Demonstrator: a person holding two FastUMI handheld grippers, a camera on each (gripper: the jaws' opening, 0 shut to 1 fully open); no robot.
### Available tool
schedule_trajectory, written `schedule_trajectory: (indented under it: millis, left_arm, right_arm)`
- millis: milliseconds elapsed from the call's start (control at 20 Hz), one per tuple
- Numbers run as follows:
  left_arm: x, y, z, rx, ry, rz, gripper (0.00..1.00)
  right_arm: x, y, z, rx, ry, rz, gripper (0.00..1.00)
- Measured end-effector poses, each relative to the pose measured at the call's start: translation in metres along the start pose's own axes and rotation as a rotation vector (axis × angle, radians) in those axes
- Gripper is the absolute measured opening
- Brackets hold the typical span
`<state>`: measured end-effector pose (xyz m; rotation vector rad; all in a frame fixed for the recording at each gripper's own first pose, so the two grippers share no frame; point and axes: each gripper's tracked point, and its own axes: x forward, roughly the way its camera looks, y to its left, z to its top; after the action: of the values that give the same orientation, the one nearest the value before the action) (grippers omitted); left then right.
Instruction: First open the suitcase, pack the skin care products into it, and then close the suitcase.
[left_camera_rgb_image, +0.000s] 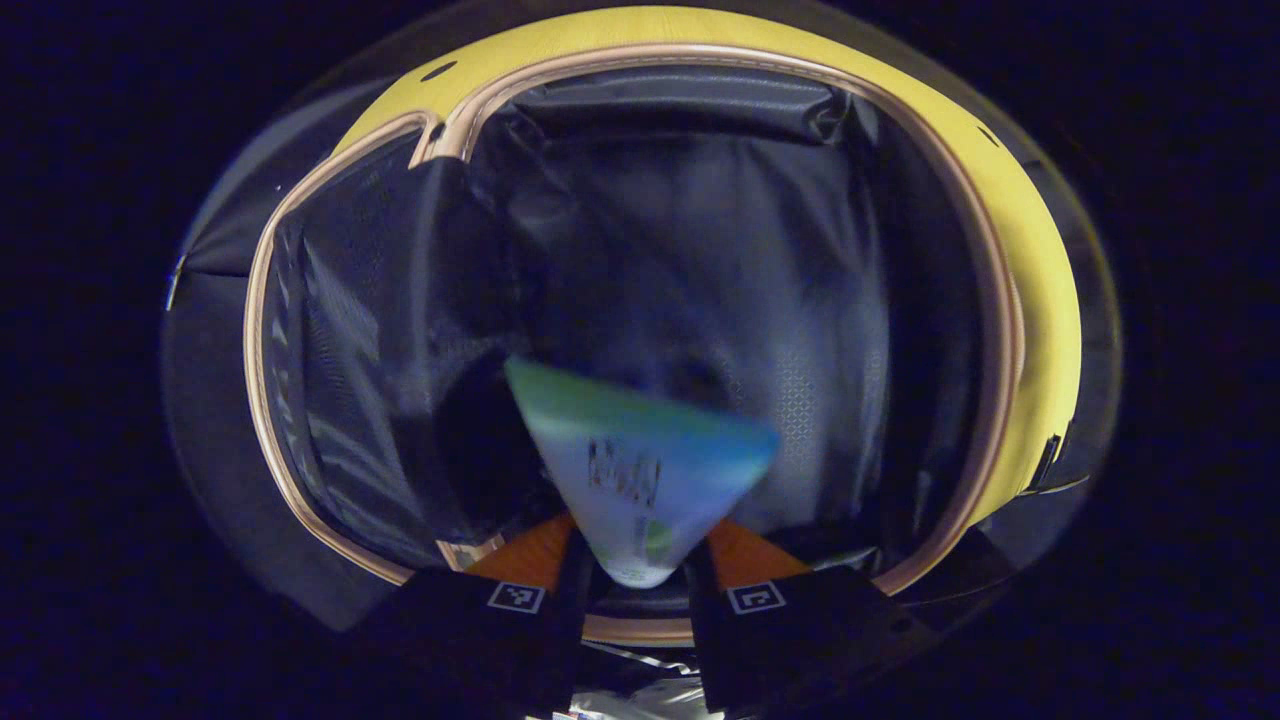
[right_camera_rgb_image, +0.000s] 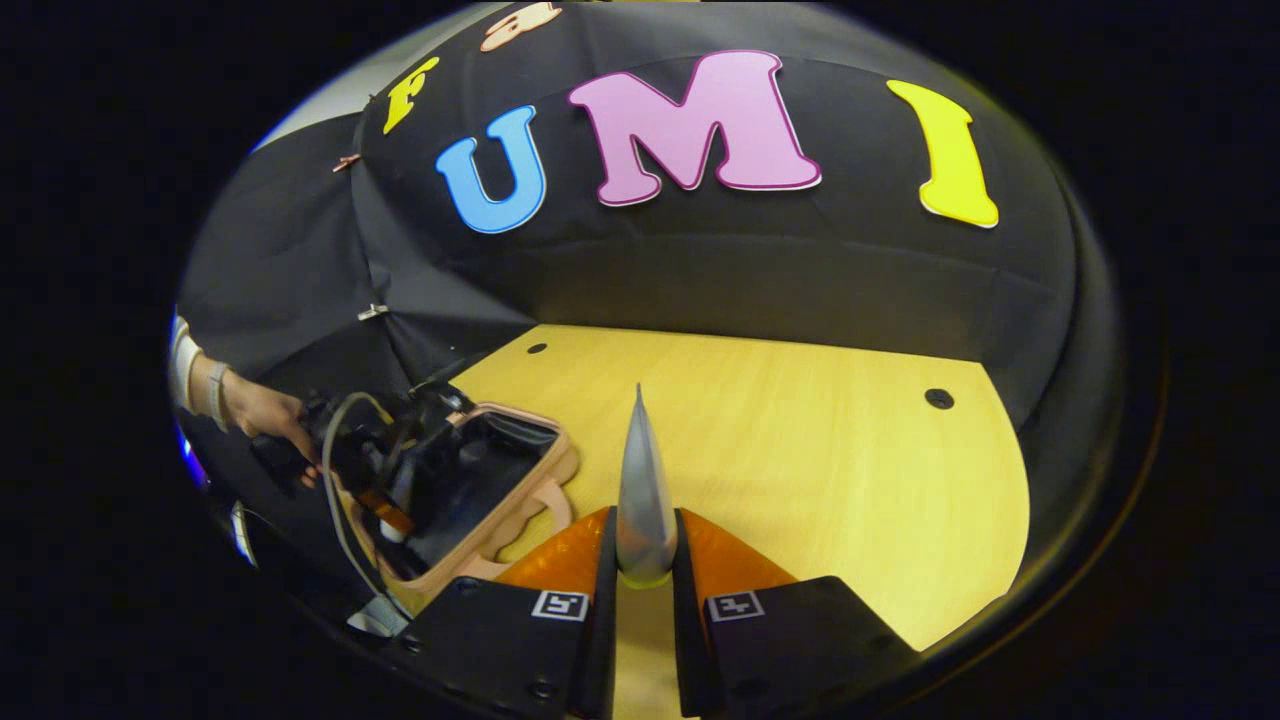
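The table (right_camera_rgb_image: 800, 450) is carrying the open suitcase (right_camera_rgb_image: 470, 490) at its left side; its dark lined interior is lying dim and hard to read in the left gripper view. There the left gripper (left_camera_rgb_image: 640, 590) is pointing down into the suitcase, pinching a blurred tube (left_camera_rgb_image: 640, 470). A hand (right_camera_rgb_image: 265, 410) is holding it. The right gripper (right_camera_rgb_image: 645, 570) is hovering over the table, clamping a grey tube (right_camera_rgb_image: 645, 490) seen edge-on.

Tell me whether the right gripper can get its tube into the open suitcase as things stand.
Probably not yet. The suitcase lies open, but the left gripper is down inside its opening with another tube. The right gripper, shut on its silver tube, hangs over the table beside it.
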<state>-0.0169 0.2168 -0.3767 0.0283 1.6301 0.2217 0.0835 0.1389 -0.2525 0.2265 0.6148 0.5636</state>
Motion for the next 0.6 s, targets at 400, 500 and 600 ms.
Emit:
schedule_trajectory:
  millis: [400, 500, 600]
  left_arm:
    - [-0.084, 0.011, 0.016, 0.078, -0.450, -0.082, 0.89]
    - [-0.103, 0.031, 0.000, -0.004, -0.504, -0.149, 0.89]
    - [-0.105, 0.070, -0.015, -0.069, -0.531, -0.139, 0.89]
  right_arm:
    - [0.049, 0.144, -0.051, -0.018, 0.264, 0.126, 0.28]
    - [0.073, 0.178, -0.063, 0.057, 0.345, 0.156, 0.28]
    - [0.103, 0.204, -0.081, 0.160, 0.443, 0.168, 0.28]
